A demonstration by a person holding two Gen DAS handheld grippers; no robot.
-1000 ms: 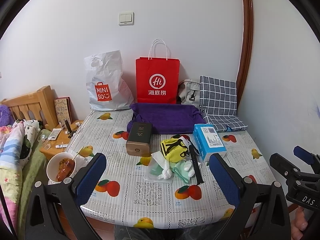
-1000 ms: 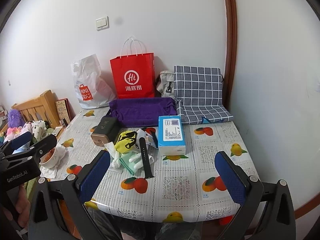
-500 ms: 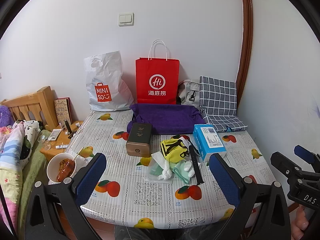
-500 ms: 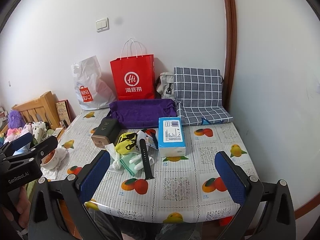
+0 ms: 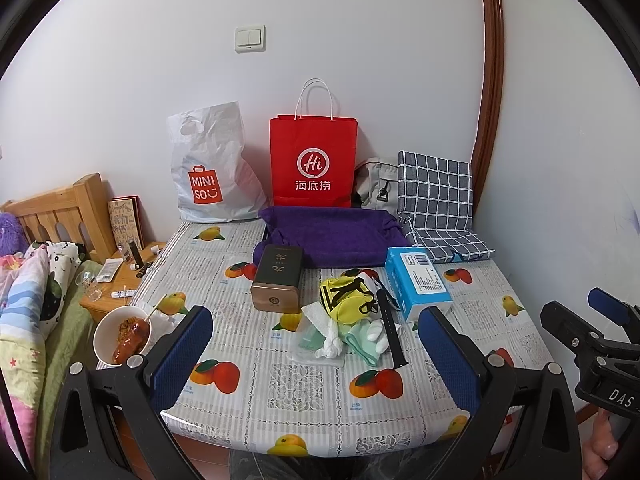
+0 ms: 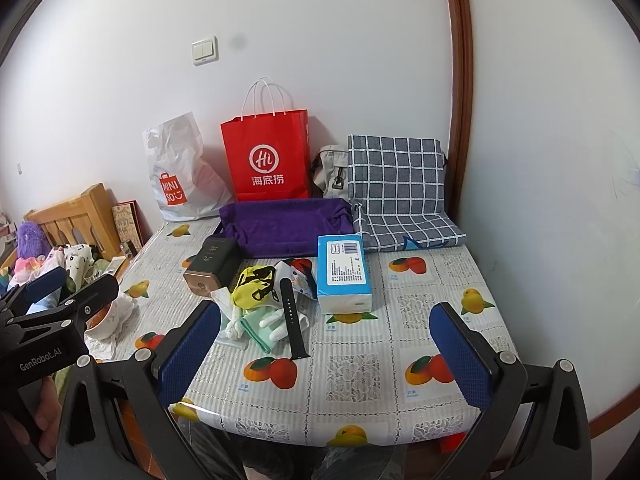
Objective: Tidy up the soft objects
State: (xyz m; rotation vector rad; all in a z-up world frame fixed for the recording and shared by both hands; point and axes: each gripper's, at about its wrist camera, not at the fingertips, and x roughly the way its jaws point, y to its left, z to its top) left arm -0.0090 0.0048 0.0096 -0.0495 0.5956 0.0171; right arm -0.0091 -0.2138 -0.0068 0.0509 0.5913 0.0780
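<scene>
A pile of soft things lies mid-table: a yellow pouch with black straps, white and mint-green gloves and a patterned cloth. A purple towel lies behind it. A blue tissue pack lies to the right. My left gripper is open and empty above the near table edge. My right gripper is open and empty, also at the near edge.
A dark box, a black watch strap, a red paper bag, a white Miniso bag and a checked grey cushion are on the table. A bowl of food sits at the left edge. A bed stands left.
Both grippers have drifted very slightly; the view is almost the same. Nothing on the table has moved.
</scene>
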